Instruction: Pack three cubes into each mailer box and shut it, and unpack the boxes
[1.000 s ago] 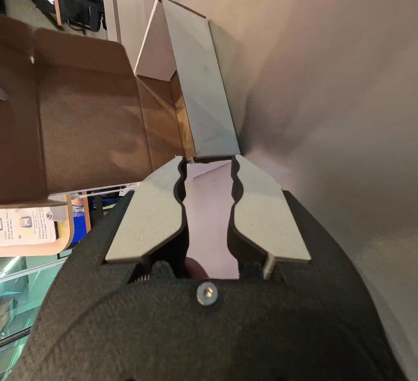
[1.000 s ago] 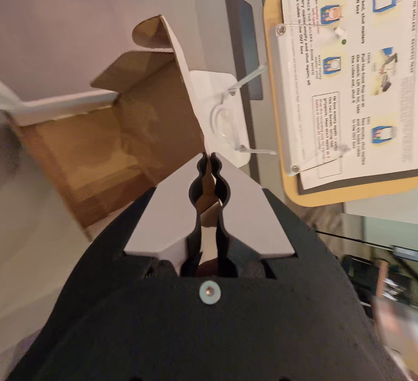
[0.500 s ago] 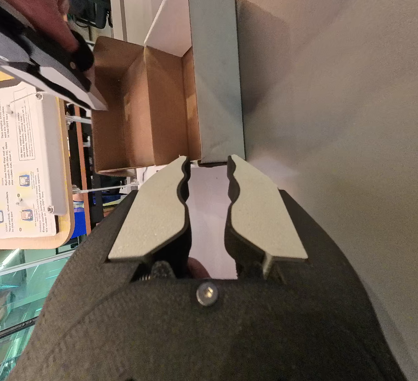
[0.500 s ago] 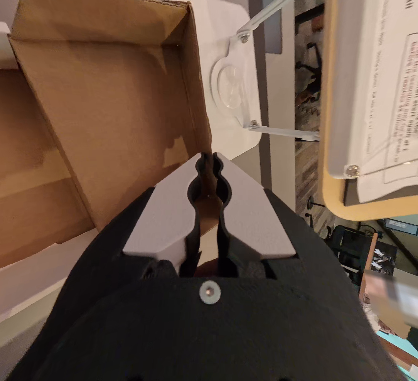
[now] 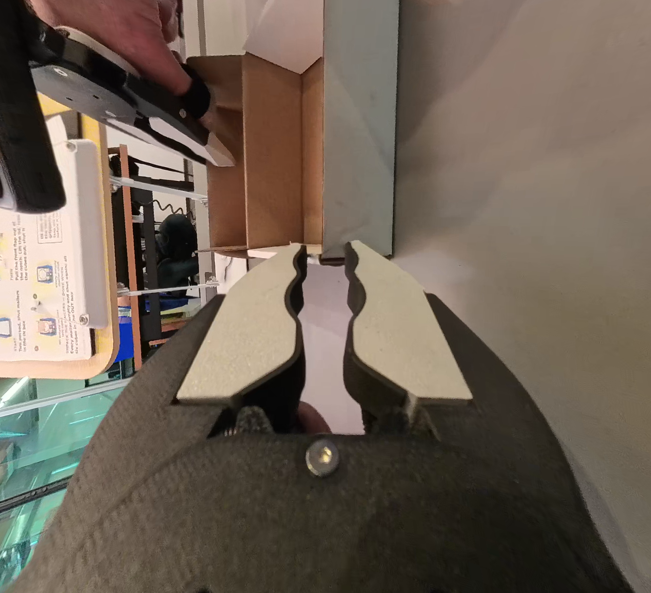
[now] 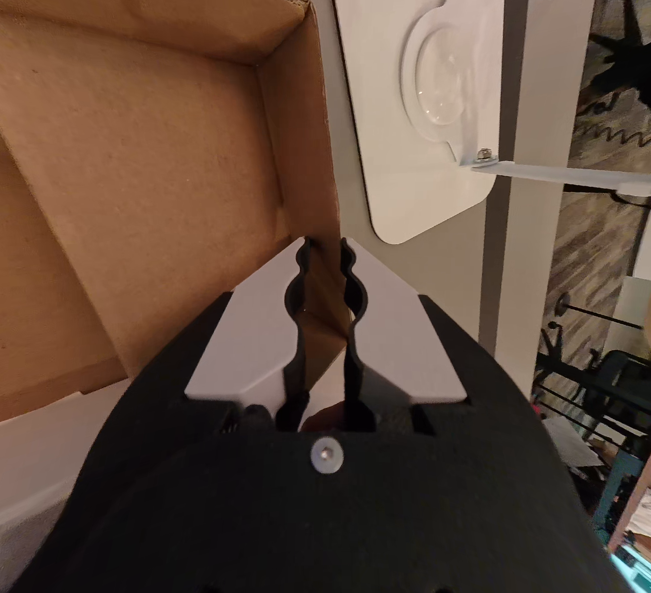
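The mailer box (image 5: 274, 160) stands open on the pale desk (image 5: 528, 189), white outside and brown inside, and nothing can be seen in the part of its interior that shows; no cube is visible in either view. In the right wrist view one brown side wall (image 6: 317, 160) of the box runs straight down between the fingers of the right tongs (image 6: 324, 241), which straddle it with a narrow gap on each side, so they look slackened around the wall and not pinching it. The left tongs (image 5: 324, 252) are parted too, their tips just at the near end of the box's white outer panel (image 5: 355, 118), with only white card showing between the fingers and no clear grip on anything. From the left wrist view the right tongs (image 5: 215, 153) can be seen reaching in at the far side of the box, a hand (image 5: 95, 5) wrapped around the tool. As a judgement, the box is being handled empty, either just unpacked or being set up for packing; which of the two cannot be told. The next move likely calls for clearing the wall without dragging the light cardboard sideways. Beyond the box stand a white plate with a clear dome (image 6: 422, 90) and an instruction board (image 5: 53, 277).
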`<state>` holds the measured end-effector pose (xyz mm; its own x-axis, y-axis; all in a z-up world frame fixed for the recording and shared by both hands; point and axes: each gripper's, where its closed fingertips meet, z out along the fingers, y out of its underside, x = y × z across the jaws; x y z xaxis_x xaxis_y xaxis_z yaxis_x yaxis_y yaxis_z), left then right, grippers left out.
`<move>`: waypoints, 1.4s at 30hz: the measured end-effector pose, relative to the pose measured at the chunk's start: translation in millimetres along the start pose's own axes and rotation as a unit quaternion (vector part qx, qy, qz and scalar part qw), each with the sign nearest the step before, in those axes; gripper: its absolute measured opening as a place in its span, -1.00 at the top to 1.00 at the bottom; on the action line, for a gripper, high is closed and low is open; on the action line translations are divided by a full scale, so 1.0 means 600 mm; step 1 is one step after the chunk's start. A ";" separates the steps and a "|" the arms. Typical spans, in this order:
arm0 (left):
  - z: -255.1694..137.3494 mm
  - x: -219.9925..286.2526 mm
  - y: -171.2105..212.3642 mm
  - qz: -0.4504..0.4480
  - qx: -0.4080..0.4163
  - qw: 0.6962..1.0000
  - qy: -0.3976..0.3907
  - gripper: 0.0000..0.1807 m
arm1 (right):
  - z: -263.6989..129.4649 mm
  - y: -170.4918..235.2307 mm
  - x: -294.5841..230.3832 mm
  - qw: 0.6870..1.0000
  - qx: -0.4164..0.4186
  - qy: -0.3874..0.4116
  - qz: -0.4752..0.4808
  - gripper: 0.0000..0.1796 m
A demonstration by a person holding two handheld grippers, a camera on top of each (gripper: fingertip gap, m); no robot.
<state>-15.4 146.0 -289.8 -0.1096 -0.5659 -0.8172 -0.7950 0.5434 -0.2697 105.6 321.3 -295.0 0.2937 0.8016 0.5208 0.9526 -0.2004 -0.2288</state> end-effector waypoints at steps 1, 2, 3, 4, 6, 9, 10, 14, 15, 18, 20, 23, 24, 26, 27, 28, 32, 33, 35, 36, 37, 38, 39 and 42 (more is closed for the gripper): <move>0.000 0.000 0.000 0.000 -0.002 1.000 -0.001 0.78 | -0.004 -0.002 0.003 1.000 0.003 0.008 -0.006 0.85; 0.000 0.000 -0.001 0.002 -0.003 1.000 -0.001 0.78 | -0.009 -0.003 0.006 1.000 0.005 0.014 -0.009 0.84; 0.001 0.002 -0.001 0.002 -0.004 1.000 0.001 0.79 | -0.013 -0.006 0.007 1.000 0.009 0.018 -0.010 0.81; 0.001 0.003 -0.002 0.000 -0.003 1.000 0.004 0.80 | -0.019 -0.012 0.005 1.000 0.019 0.017 -0.009 0.73; 0.002 0.004 -0.005 0.002 -0.005 1.000 0.004 0.80 | -0.034 -0.025 0.003 0.999 0.045 0.017 -0.004 0.58; 0.003 0.005 -0.007 -0.003 -0.006 1.000 0.007 0.81 | -0.062 -0.040 -0.006 0.997 0.078 0.010 -0.009 0.41; 0.003 0.006 -0.007 -0.004 -0.007 1.000 0.009 0.81 | -0.073 -0.044 -0.011 0.996 0.092 -0.002 -0.007 0.34; 0.004 0.007 -0.011 -0.013 -0.005 1.000 0.014 0.82 | -0.134 -0.073 -0.019 0.982 0.185 -0.039 0.018 0.34; 0.005 0.007 -0.013 -0.014 -0.006 1.000 0.015 0.83 | -0.152 -0.080 -0.021 0.977 0.208 -0.045 0.021 0.35; 0.006 0.007 -0.014 -0.017 -0.008 1.000 0.015 0.83 | -0.184 -0.081 -0.032 0.970 0.229 -0.069 0.027 0.37; 0.007 0.006 -0.012 -0.019 -0.011 1.000 0.015 0.83 | -0.197 -0.073 -0.037 0.972 0.227 -0.064 0.009 0.41; 0.007 0.005 -0.011 -0.022 -0.015 1.000 0.017 0.84 | -0.218 -0.067 -0.044 0.972 0.229 -0.054 -0.006 0.43; 0.007 0.005 -0.011 -0.024 -0.015 0.999 0.017 0.84 | -0.224 -0.064 -0.047 0.972 0.229 -0.052 -0.005 0.43; 0.007 0.005 -0.010 -0.025 -0.016 0.999 0.018 0.84 | -0.238 -0.059 -0.048 0.972 0.232 -0.042 -0.001 0.41; 0.007 0.005 -0.011 -0.026 -0.016 0.999 0.019 0.84 | -0.246 -0.055 -0.048 0.971 0.235 -0.035 0.002 0.41; 0.007 0.005 -0.011 -0.026 -0.016 0.999 0.019 0.85 | -0.252 -0.049 -0.046 0.972 0.233 -0.026 0.009 0.40; 0.007 0.005 -0.011 -0.028 -0.017 0.999 0.021 0.85 | -0.282 -0.022 -0.040 0.973 0.229 0.039 0.015 0.42; 0.007 0.004 -0.011 -0.028 -0.016 0.999 0.021 0.85 | -0.293 -0.018 -0.045 0.971 0.230 0.058 -0.002 0.47; 0.007 0.004 -0.011 -0.028 -0.016 0.999 0.022 0.85 | -0.303 -0.010 -0.068 0.972 0.228 0.053 -0.021 0.53; 0.007 0.004 -0.011 -0.027 -0.016 0.999 0.022 0.85 | -0.298 -0.005 -0.079 0.974 0.218 0.049 -0.029 0.53; 0.006 0.004 -0.012 -0.026 -0.016 0.999 0.022 0.85 | -0.288 0.002 -0.085 0.976 0.204 0.056 -0.045 0.52; 0.006 0.004 -0.012 -0.025 -0.016 0.999 0.023 0.86 | -0.273 0.008 -0.091 0.978 0.187 0.061 -0.060 0.52; 0.006 0.005 -0.013 -0.024 -0.015 0.999 0.024 0.86 | -0.255 0.013 -0.096 0.981 0.172 0.062 -0.069 0.53; 0.004 0.005 -0.014 -0.021 -0.016 0.999 0.024 0.88 | -0.211 0.024 -0.100 0.984 0.127 0.081 -0.094 0.60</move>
<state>-7.9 141.1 -291.2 -0.1029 -0.6175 -0.7798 -0.8186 0.4980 -0.2862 111.6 198.9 -225.2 0.1432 0.7064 0.6932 0.9466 0.1066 -0.3043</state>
